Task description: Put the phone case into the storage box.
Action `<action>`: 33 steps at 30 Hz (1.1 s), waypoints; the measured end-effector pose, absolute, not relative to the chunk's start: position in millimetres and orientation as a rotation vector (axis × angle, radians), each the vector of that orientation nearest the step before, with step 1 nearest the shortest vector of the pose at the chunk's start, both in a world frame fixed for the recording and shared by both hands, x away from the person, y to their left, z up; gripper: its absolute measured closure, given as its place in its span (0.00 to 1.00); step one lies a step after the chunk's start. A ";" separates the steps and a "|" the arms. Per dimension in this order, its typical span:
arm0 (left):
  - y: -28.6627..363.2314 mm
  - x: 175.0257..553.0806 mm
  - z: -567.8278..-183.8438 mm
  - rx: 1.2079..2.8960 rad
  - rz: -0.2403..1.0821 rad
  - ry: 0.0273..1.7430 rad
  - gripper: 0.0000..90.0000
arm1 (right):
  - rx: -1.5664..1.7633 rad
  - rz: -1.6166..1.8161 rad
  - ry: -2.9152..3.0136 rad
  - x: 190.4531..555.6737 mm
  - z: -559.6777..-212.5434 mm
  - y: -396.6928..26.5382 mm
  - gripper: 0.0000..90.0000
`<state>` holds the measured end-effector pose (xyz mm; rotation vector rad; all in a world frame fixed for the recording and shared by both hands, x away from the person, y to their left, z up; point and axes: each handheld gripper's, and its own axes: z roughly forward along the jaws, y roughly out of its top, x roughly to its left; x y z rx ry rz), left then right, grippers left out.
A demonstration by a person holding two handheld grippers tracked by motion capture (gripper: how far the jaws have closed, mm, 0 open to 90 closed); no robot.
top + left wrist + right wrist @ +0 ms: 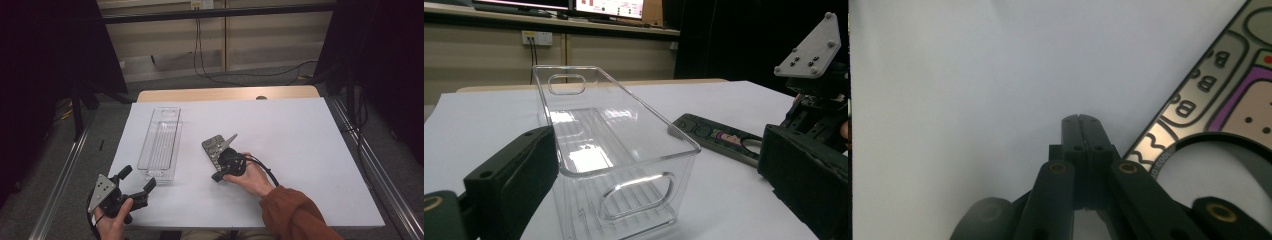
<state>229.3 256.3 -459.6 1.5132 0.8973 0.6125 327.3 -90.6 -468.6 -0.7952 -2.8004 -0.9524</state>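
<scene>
A clear plastic bin (161, 142) lies lengthwise on the white table cover, left of centre. Just before its near end my left gripper (137, 177) is open and holds nothing. In the left gripper view the bin (624, 200) stands straight ahead between the wide jaws of the left gripper (656, 150). A flat dark panel with printed buttons (214, 145) lies to the right of the bin. My right gripper (217, 176) hangs over the panel's near end, shut, with nothing seen between its jaws. In the right gripper view its tips (1081, 120) point at bare white cover beside the panel (1218, 95).
The white cover (300, 150) spreads wide to the right and behind. A wooden table edge (225, 94) shows at the far side, with cables on the floor beyond. Metal rails run along both sides of the table. The right gripper (819, 100) stands at the right of the left gripper view.
</scene>
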 end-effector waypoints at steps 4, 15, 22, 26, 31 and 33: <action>256.0 229.3 -459.6 1.514 0.612 0.895 0.03 | -0.806 -0.955 -2.805 328.5 -468.8 -94.4 1.00; 256.0 229.3 -459.6 1.513 0.611 0.896 0.03 | -0.836 -0.925 -2.819 333.0 -467.5 -106.2 1.00; 255.7 229.4 -459.5 1.513 0.611 0.895 0.03 | -0.863 -0.912 -2.811 335.6 -467.3 -117.1 1.00; 255.9 229.3 -459.5 1.516 0.610 0.893 0.03 | -0.866 -0.910 -2.813 336.1 -467.3 -121.5 1.00; 256.3 229.5 -459.4 1.517 0.612 0.891 0.03 | -0.895 -0.890 -2.814 336.0 -466.2 -130.3 1.00; 256.1 229.5 -459.3 1.518 0.612 0.892 0.03 | -0.927 -0.890 -2.807 336.0 -466.3 -133.2 1.00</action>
